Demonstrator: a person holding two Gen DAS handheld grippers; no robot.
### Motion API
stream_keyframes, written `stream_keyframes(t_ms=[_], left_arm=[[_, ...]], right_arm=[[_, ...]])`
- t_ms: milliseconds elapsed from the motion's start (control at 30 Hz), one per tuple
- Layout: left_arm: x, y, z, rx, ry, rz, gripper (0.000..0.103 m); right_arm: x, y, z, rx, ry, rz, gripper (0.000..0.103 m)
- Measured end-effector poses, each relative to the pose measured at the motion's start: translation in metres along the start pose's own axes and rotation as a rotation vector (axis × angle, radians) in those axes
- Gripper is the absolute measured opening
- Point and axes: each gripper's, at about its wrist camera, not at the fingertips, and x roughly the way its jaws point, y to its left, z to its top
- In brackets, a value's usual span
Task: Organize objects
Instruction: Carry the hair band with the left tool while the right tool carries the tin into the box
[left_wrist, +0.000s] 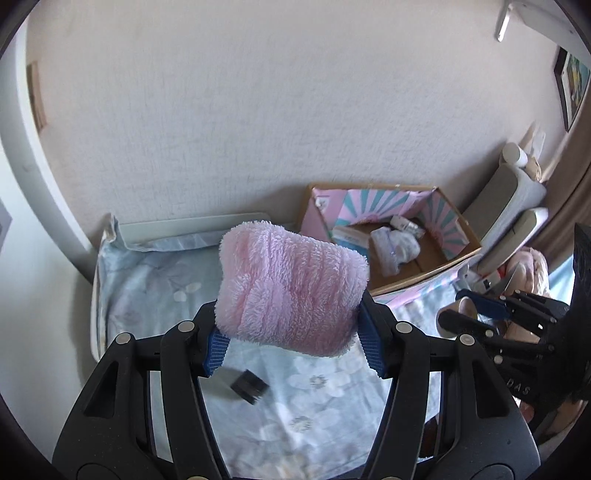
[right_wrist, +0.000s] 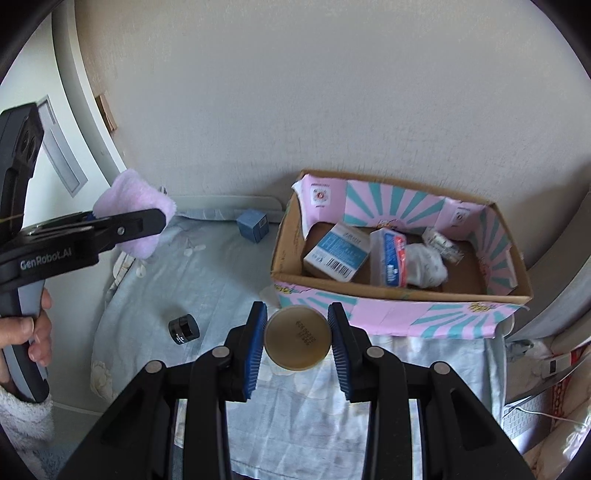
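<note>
Two loads are up off the flowered bed sheet (right_wrist: 207, 280) at once, so carry both over the open pink-and-teal cardboard box (right_wrist: 402, 295) by the bed's far edge, releasing inside its walls. Left claw (left_wrist: 291, 332) squeezes a fluffy pink folded cloth (left_wrist: 291, 280); right claw (right_wrist: 297, 332) is clamped narrowly on a round tan jar (right_wrist: 297, 338).

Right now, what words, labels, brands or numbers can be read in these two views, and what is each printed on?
"GenRobot.AI": on the side of the left hand-held gripper, seen from the right wrist.
"DAS": partial letters on the black body of the right hand-held gripper, seen from the left wrist.
Stamped date code on the round tin: upside down, too blurred to read.
Barcode and print on the blue-and-white box in the cardboard box: too small.
</note>
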Motion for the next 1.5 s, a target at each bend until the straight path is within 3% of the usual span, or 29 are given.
stream_keyframes(t_ms=[567,867,1233,1500], left_arm=[[-0.033,-0.075,-0.057,-0.115,-0.057,0.094,0.056],[-0.030,-0.110,-0.076,-0.140,-0.066,0.088,0.056],[-0.026,-0.126,-0.075,-0.151,-0.057,0.075,0.056],[-0.008,-0.118,-0.044,-0.130,-0.039,0.053,0.056]], right_arm=[[-0.049,-0.074,-0.022,-0.001,-0.034,0.027,0.031],[-0.063,-0.095,-0.044,-0.027,-0.025,0.040,0.031],[-0.069,-0.109,-0.051,-0.024,-0.026,0.046,0.031],[-0.060,-0.118,-0.029,0.016,-0.029,0.016,0.031]])
